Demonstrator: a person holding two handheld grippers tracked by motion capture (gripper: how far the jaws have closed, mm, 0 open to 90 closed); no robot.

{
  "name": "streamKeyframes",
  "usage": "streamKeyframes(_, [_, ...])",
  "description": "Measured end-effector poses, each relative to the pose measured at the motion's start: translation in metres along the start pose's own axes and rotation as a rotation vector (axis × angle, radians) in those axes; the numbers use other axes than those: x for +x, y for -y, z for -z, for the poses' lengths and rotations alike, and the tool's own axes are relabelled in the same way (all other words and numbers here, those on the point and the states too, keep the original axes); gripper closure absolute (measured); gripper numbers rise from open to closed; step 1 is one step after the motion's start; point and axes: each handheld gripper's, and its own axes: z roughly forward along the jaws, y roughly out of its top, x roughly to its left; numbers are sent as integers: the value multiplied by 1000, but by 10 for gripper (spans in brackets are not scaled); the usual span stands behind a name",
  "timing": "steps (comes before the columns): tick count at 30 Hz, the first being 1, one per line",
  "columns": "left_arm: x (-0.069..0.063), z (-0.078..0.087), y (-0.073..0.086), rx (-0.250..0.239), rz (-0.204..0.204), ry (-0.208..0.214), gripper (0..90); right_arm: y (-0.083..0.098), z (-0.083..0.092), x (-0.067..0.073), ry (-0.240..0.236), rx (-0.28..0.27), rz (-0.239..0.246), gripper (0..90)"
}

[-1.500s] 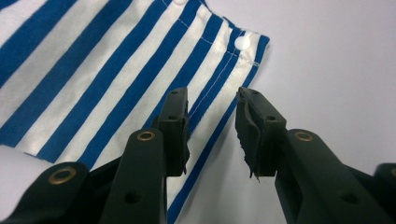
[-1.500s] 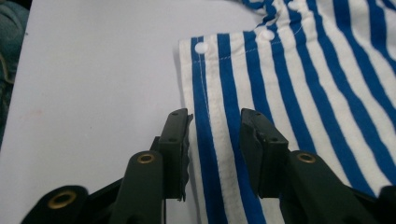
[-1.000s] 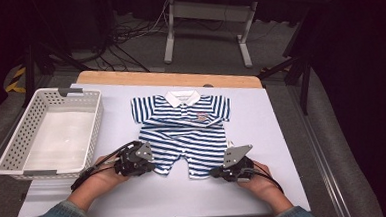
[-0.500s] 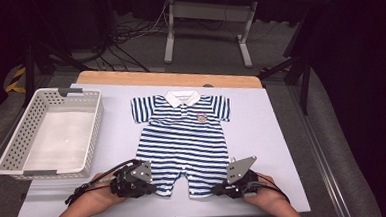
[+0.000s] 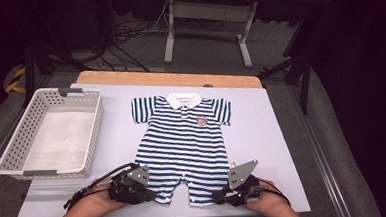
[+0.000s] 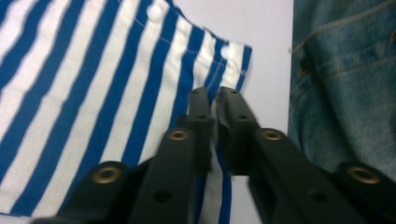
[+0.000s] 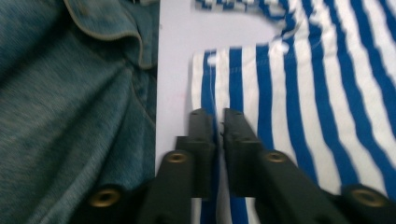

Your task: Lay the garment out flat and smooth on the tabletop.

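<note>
We see a blue-and-white striped baby romper [image 5: 185, 141] lying flat, centre of the high view, collar toward the top, on the pale table [image 5: 267, 134]. Left gripper [image 5: 135, 187] at lower left sits on the romper's leg hem; in its own view the jaws have a thin fold of striped cloth [image 6: 140, 84] between them and have just been opening a little, still pinching it. Right gripper [image 5: 230, 195] at lower right: same on the other leg hem [image 7: 299, 107], jaws just eased, cloth between. White basket [image 5: 13, 153] at left edge.
</note>
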Motion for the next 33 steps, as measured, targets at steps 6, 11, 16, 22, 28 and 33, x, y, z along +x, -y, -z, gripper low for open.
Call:
streamKeyframes(6, [14, 16, -5, -162, 89, -64, 534, -3, 19, -15, 119, -150, -55, 486])
streamKeyframes(11, [27, 30, -10, -313, 132, -152, 439, -1, 26, -28, 244, -224, -85, 286])
streamKeyframes(16, [40, 38, -14, -379, 206, -252, 327, 3, 34, -44, 296, -297, -153, 118])
streamKeyframes(22, [57, 43, -17, -452, 240, -335, 248, 13, 38, -63, 355, -356, -214, 5])
streamKeyframes(28, [73, 45, -23, -502, 259, -414, 173, 22, 33, -78, 441, -356, -250, 0])
streamKeyframes(33, [82, 46, -27, -507, 271, -450, 94, 25, 32, -83, 488, -342, -259, 1])
